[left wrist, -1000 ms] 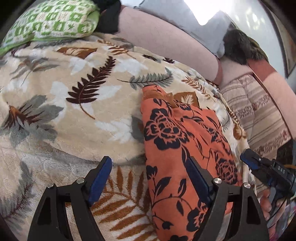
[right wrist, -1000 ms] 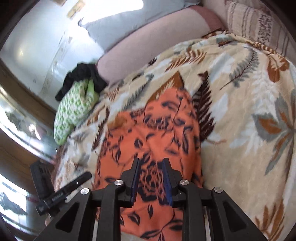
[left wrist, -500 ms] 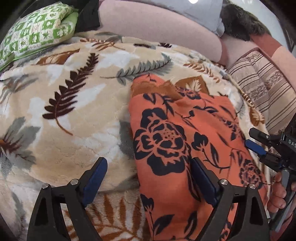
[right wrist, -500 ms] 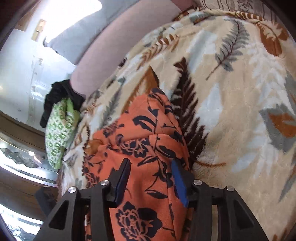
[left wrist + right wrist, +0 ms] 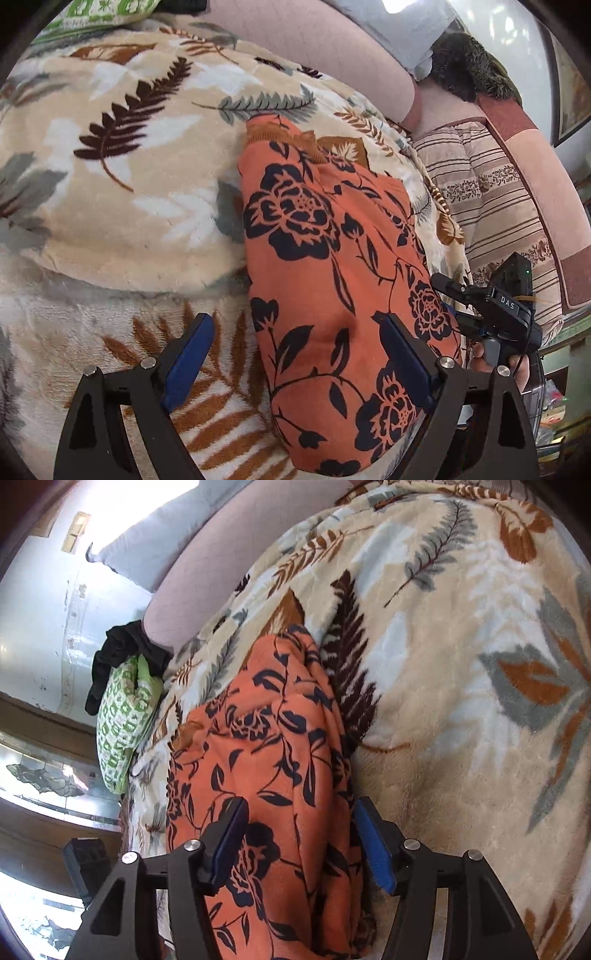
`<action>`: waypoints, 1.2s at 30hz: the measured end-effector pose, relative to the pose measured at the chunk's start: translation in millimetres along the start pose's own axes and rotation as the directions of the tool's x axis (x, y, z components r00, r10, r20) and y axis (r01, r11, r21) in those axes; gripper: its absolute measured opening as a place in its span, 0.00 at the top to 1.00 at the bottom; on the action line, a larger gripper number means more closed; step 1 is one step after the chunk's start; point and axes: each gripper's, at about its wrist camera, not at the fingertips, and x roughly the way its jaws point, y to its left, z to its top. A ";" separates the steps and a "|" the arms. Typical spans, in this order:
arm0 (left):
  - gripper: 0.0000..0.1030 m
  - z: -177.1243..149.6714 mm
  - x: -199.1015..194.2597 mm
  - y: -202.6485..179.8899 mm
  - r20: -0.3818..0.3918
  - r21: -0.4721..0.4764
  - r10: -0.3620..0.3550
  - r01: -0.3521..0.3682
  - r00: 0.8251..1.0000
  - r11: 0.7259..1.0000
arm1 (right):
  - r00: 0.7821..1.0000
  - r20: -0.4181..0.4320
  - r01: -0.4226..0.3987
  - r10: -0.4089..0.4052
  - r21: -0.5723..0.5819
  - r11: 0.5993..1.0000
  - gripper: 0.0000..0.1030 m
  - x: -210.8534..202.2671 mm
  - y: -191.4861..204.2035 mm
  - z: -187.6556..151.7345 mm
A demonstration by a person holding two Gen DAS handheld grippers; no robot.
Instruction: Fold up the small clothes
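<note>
**Both claws released over the orange garment**

The right claw (image 5: 299,840) has just been opening; its jaws now straddle the near right edge of the orange floral garment (image 5: 266,760) without pinching it. The left claw (image 5: 295,354) gapes wide, grasping nothing, one finger over the garment's near left part. The garment lies folded on the leaf-print blanket (image 5: 122,192).

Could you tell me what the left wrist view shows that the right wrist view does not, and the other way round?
Only the left wrist view shows the striped cushion, the dark furry thing behind it, and the right gripper seen from the side in a hand.

Only the right wrist view shows the black garment lying against the green patterned pillow.

Both show the orange floral garment folded lengthwise on the leaf-print blanket, and the pink backrest.
</note>
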 end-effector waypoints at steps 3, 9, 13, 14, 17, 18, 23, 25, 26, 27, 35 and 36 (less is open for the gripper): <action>0.11 2.3 12.2 0.2 -0.037 -0.019 -0.042 0.041 0.998 0.999 | 1.000 -0.018 -0.009 0.009 0.015 1.000 0.37 7.2 -4.7 1.8; 0.11 9.2 25.8 0.4 -0.063 -0.038 -0.076 0.074 0.995 0.997 | 0.995 -0.055 -0.084 0.089 0.081 0.993 0.33 24.6 -12.5 7.2; 0.11 12.3 27.6 3.0 -0.055 -0.052 -0.120 0.117 0.991 0.992 | 0.993 -0.056 -0.098 0.103 0.077 0.992 0.29 32.2 -8.1 10.2; 0.12 12.9 28.2 3.4 -0.052 -0.056 -0.122 0.119 0.991 0.991 | 0.993 -0.058 -0.100 0.104 0.072 0.992 0.29 34.1 -6.2 11.0; 0.12 14.0 26.0 -0.5 -0.019 -0.036 -0.076 0.075 0.997 0.997 | 0.993 -0.058 -0.103 0.106 0.059 0.993 0.29 39.0 -1.6 12.8; 0.12 14.1 25.4 -3.1 -0.011 -0.021 -0.050 0.050 0.999 0.999 | 0.993 -0.061 -0.099 0.101 0.046 0.994 0.29 40.7 1.4 13.1; 0.12 10.3 26.3 -17.6 0.027 0.057 0.110 -0.111 0.994 0.992 | 0.998 -0.056 -0.040 0.037 -0.070 0.997 0.29 45.8 21.3 9.1; 0.12 8.6 25.4 -23.1 0.048 0.088 0.160 -0.163 0.986 0.983 | 0.999 -0.046 -0.008 0.003 -0.115 0.993 0.29 47.3 29.3 6.5; 0.12 7.7 24.6 -24.7 0.058 0.101 0.177 -0.182 0.983 0.978 | 0.999 -0.042 0.003 -0.008 -0.128 0.992 0.29 47.7 31.1 5.8; 0.12 6.7 23.0 -26.4 0.070 0.114 0.194 -0.201 0.979 0.973 | 0.999 -0.035 0.015 -0.020 -0.139 0.990 0.29 47.5 33.0 5.0; 0.12 3.4 14.8 -38.8 0.150 0.195 0.289 -0.315 0.946 0.929 | 0.991 0.032 0.136 -0.132 -0.249 0.959 0.29 44.5 56.4 -4.0; 0.12 3.3 15.0 -40.2 0.155 0.200 0.295 -0.323 0.943 0.925 | 0.989 0.039 0.150 -0.145 -0.259 0.954 0.29 43.9 59.0 -4.8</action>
